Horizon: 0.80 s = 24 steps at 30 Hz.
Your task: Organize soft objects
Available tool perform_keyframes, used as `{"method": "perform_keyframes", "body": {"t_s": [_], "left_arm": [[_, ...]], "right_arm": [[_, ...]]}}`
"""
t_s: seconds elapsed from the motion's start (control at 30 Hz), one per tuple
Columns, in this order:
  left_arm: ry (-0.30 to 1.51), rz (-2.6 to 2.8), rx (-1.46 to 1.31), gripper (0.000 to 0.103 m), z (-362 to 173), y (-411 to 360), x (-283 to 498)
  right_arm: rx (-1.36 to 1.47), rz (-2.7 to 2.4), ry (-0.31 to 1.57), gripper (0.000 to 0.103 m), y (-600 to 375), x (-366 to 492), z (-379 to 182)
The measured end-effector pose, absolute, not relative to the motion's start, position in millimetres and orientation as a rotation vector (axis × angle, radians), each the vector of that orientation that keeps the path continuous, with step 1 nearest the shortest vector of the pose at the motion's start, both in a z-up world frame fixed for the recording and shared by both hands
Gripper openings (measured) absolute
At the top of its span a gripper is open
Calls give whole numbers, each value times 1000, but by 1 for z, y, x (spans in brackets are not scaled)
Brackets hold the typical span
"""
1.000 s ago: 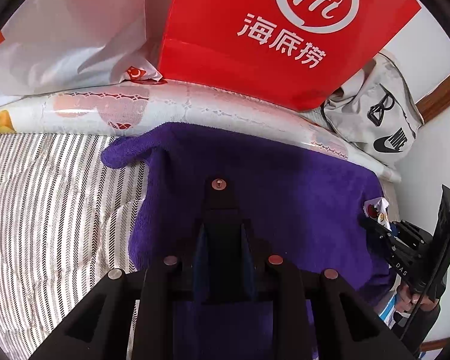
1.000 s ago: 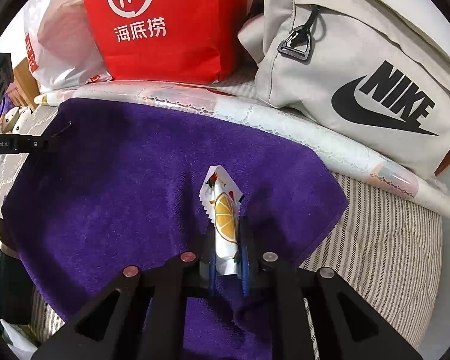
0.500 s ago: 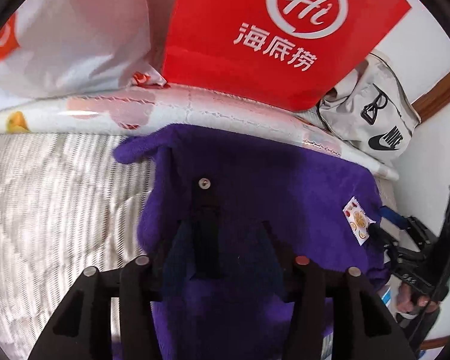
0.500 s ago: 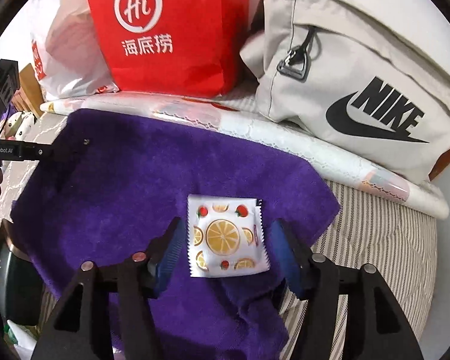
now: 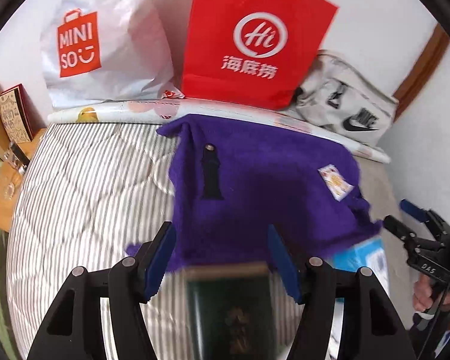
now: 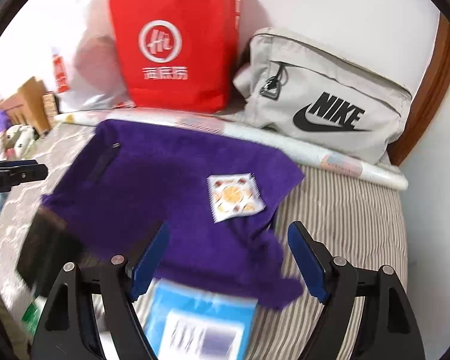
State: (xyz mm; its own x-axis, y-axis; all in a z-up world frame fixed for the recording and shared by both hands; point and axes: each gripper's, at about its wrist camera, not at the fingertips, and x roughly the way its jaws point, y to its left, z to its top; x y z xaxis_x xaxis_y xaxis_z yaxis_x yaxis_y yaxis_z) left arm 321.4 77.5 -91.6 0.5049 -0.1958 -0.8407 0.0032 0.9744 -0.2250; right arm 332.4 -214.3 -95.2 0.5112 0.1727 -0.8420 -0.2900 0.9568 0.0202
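**Both grippers let go and drawn back over the striped bed**

On the striped bedcover [image 5: 84,186], the left gripper [image 5: 222,258] and right gripper [image 6: 228,258] now stand with fingers spread wide, holding nothing, pulled nearer than before. Farther off, the released fruit-print sachet [image 6: 235,196] lies flat on the purple towel's [image 6: 153,186] right side, the black strap [image 5: 211,177] at its left. Beyond stands the red bag [image 5: 255,39].

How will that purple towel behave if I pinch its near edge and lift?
Probably floppy: the purple towel already lies rumpled over the striped bedding. It will likely drape and drag. The fruit-print packet resting loose on it would probably slide off.
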Motion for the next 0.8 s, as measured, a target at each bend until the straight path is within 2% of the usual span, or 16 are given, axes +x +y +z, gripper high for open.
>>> {"method": "perform_keyframes", "body": {"t_s": [0.4, 0.8], "left_arm": [[932, -140, -191, 62, -65, 71, 213], [996, -159, -218, 62, -106, 68, 140]], "right_arm": [[-20, 300, 983, 79, -221, 235, -82], [31, 420, 855, 79, -222, 143, -64]]}}
